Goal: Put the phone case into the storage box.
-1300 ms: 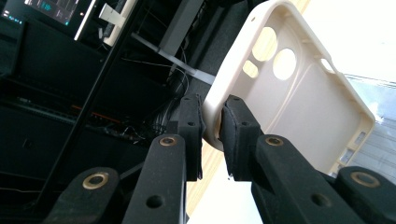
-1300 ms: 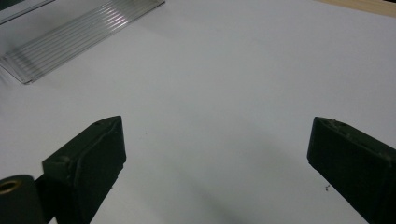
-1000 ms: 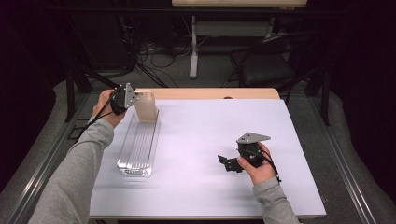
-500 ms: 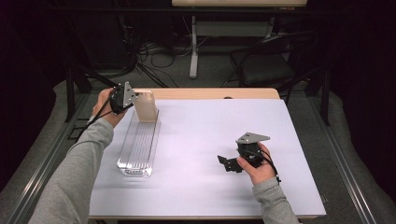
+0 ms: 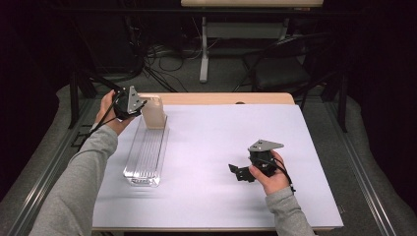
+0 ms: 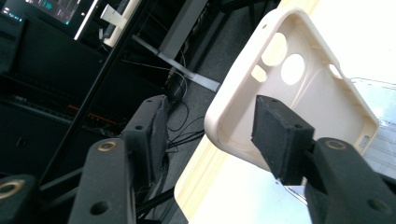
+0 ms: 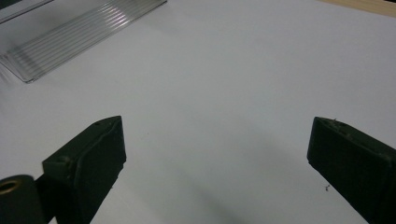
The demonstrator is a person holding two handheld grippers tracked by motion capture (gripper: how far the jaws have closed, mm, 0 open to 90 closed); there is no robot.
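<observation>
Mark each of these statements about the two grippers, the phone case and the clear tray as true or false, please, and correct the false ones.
1. The left gripper has its jaws apart, with one jaw inside the cream phone case. True.
2. The right gripper is closed on a small object. False: its jaws stand wide apart over the white table cover, with nothing between them.
3. The clear ribbed tray lies on the left part of the table. True.
4. The phone case lies flat in the middle of the tray. False: it stands upright at the tray's far end.
5. The two grippers touch each other. False: they are far apart.
</observation>
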